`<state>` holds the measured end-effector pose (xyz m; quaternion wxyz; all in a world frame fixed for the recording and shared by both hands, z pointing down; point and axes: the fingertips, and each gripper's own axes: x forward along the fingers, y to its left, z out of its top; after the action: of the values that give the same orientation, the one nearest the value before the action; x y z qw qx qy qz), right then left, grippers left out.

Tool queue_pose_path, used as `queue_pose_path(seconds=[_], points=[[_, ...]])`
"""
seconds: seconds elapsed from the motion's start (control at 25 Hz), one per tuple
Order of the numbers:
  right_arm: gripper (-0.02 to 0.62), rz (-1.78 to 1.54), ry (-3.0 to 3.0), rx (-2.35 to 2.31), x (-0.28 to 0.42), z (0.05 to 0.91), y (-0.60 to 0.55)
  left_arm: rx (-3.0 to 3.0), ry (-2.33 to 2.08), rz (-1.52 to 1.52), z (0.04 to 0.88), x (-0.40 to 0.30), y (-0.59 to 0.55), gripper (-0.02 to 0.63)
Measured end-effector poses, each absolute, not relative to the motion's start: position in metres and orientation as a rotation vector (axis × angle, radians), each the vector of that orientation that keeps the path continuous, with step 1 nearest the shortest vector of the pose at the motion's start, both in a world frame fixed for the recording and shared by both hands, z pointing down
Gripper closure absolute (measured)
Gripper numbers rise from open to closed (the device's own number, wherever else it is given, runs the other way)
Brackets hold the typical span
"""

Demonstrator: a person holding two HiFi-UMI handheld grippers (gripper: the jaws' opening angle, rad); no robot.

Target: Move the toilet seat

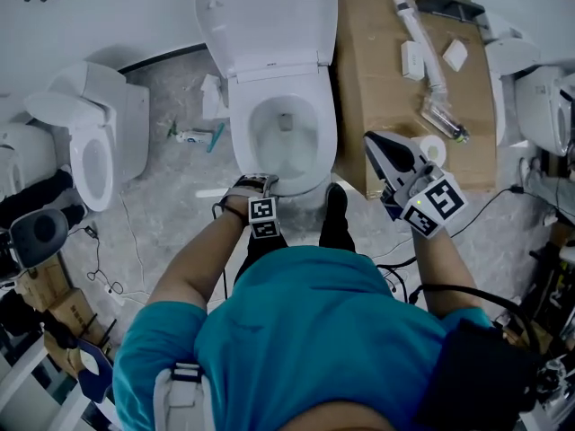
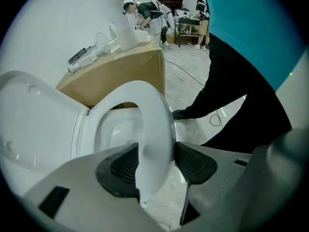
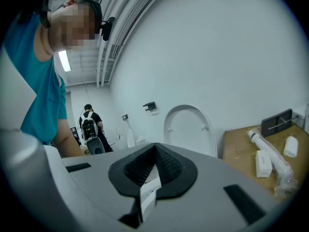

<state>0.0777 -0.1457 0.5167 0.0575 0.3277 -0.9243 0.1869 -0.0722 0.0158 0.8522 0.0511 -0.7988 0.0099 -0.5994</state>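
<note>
The white toilet (image 1: 238, 88) stands in the middle of the head view, its lid (image 1: 268, 16) upright against the wall. My left gripper (image 1: 260, 183) points steeply down at the front of the toilet seat (image 1: 326, 137). In the left gripper view the seat (image 2: 154, 115) is a white ring tilted up off the bowl (image 2: 116, 129), and the left gripper (image 2: 157, 166) is shut on its front edge, with a black pad pressed to each side. My right gripper (image 1: 370, 140) hovers to the right of the bowl, shut (image 3: 154, 151) on nothing; it faces the lid (image 3: 189, 129).
A cardboard box (image 1: 382, 106) right of the toilet carries a tube (image 1: 422, 39) and small white parts. Other toilets stand at left (image 1: 94, 151) and right (image 1: 539, 97). Cables (image 1: 117, 241) lie on the floor. My black shoe (image 1: 335, 206) is by the bowl's base.
</note>
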Motion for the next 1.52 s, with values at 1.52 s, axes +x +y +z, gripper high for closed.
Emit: queue_pose_path(seconds=[1.52], points=[[0.597,0.412,-2.827,1.005,0.07,0.444,-0.175,-2.473,0.229,-1.739,0.776,-0.08,-0.028,0.386]])
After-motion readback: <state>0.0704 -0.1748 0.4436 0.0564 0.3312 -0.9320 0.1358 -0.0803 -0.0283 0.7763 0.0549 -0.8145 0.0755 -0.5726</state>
